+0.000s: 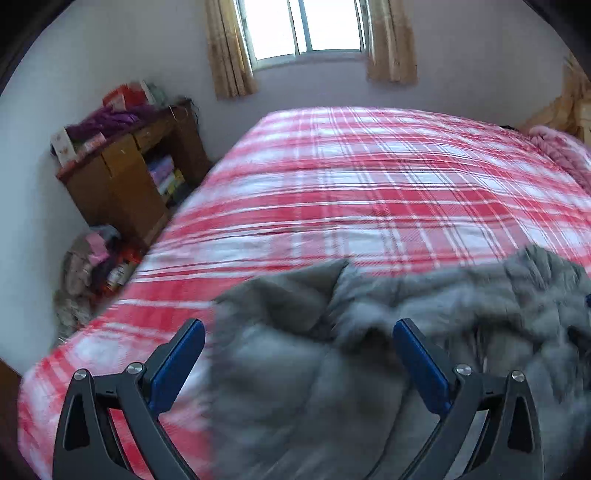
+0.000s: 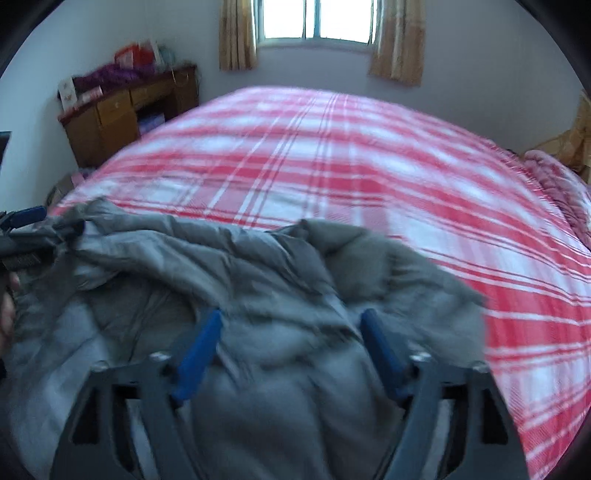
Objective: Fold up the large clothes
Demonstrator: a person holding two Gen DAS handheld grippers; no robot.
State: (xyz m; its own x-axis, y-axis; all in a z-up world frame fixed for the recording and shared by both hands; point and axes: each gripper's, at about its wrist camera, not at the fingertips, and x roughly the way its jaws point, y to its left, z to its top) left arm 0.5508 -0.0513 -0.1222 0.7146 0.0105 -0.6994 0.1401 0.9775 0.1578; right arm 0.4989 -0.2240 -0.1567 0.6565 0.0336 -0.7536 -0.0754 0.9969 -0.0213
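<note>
A large grey padded jacket (image 1: 388, 332) lies crumpled on the near part of a bed with a red and white plaid cover (image 1: 351, 192). My left gripper (image 1: 299, 328) is open above the jacket's left edge, blue pads wide apart, nothing between them. In the right wrist view the jacket (image 2: 258, 288) fills the near half of the plaid bed (image 2: 332, 155). My right gripper (image 2: 293, 319) is open over the jacket's right part. The left gripper (image 2: 26, 221) shows at the far left edge, next to the jacket's bunched corner; its grip there is unclear.
A wooden desk (image 1: 125, 177) with boxes and purple cloth stands left of the bed. Clutter (image 1: 92, 266) lies on the floor beside it. A curtained window (image 1: 306, 29) is in the far wall. A pink blanket (image 1: 561, 155) lies at the bed's right end.
</note>
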